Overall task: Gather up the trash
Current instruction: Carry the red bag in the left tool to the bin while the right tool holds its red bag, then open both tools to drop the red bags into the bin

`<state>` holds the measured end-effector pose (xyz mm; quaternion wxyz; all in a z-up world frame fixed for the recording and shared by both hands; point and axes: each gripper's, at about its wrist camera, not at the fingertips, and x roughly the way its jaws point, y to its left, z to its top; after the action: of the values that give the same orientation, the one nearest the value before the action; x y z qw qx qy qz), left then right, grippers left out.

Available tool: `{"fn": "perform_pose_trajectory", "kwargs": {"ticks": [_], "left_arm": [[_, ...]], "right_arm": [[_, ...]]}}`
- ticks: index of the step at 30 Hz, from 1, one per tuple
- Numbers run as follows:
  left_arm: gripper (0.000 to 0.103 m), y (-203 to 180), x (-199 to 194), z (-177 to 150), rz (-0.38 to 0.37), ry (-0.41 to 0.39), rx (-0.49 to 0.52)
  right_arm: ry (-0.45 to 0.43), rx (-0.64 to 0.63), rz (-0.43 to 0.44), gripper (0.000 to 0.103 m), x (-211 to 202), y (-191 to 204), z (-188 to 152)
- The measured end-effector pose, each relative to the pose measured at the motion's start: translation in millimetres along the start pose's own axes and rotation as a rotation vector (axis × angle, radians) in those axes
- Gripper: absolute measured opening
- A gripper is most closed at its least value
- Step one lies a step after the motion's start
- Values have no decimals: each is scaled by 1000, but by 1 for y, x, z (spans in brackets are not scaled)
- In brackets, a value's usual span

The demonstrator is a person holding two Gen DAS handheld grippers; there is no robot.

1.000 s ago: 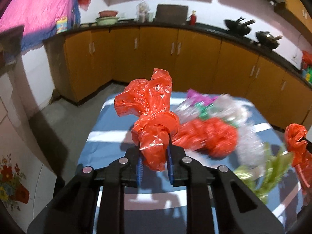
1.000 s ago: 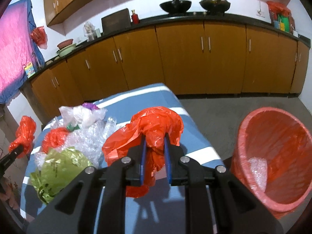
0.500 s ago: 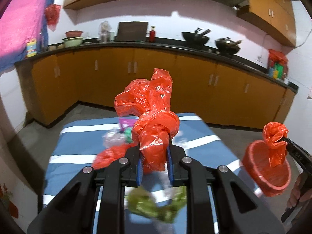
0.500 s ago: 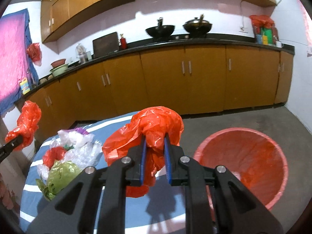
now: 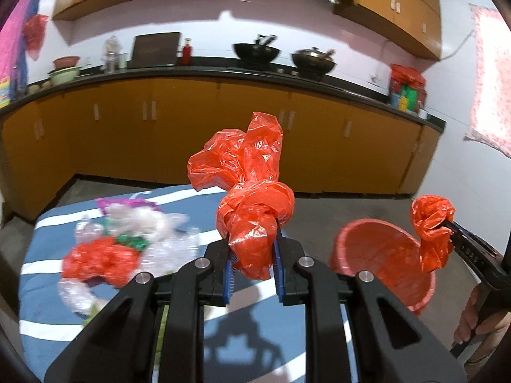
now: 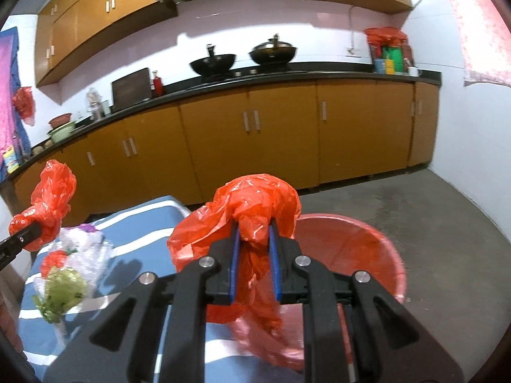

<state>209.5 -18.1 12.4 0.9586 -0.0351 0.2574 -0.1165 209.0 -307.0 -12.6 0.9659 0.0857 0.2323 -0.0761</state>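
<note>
My left gripper [image 5: 254, 257] is shut on a crumpled red plastic bag [image 5: 252, 191] and holds it above the blue striped table [image 5: 48, 303]. My right gripper [image 6: 254, 257] is shut on another red plastic bag [image 6: 255, 204], held over the near rim of the red bin [image 6: 357, 249]. The bin also shows in the left wrist view [image 5: 380, 255], with the right gripper's bag [image 5: 431, 223] above its right side. A pile of clear, red and green plastic trash [image 5: 127, 242] lies on the table's left part.
Orange kitchen cabinets [image 6: 255, 146] under a black counter with two woks [image 6: 271, 52] run along the back wall. The bin stands on grey floor [image 6: 447, 223] right of the table. The left gripper's bag [image 6: 48, 204] shows at the right wrist view's left edge.
Both grippers have swung right with their bags. The right gripper's bag has moved from over the table to over the bin's rim. The bin has come into the left view.
</note>
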Motion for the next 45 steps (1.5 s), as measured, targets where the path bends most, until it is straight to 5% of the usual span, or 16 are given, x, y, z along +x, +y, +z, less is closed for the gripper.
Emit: {"fn": "perform_pose_trajectory", "kwargs": {"ticks": [28,33,37,45], "left_arm": [[20,-157,87,-26,-297,146,183],[21,-175,100,-32,-312,169,215],[36,-177,109,-35,-301,187,206],[37,-156,110,-33,-247,189,162]], "right_arm": [[31,83,-133,17,36,-91,-8],[40,93,-117,26,47,-98,-4],[46,102,-112,35,50,-102,-9],[48,114,-128,39,43,-108,-16]]}}
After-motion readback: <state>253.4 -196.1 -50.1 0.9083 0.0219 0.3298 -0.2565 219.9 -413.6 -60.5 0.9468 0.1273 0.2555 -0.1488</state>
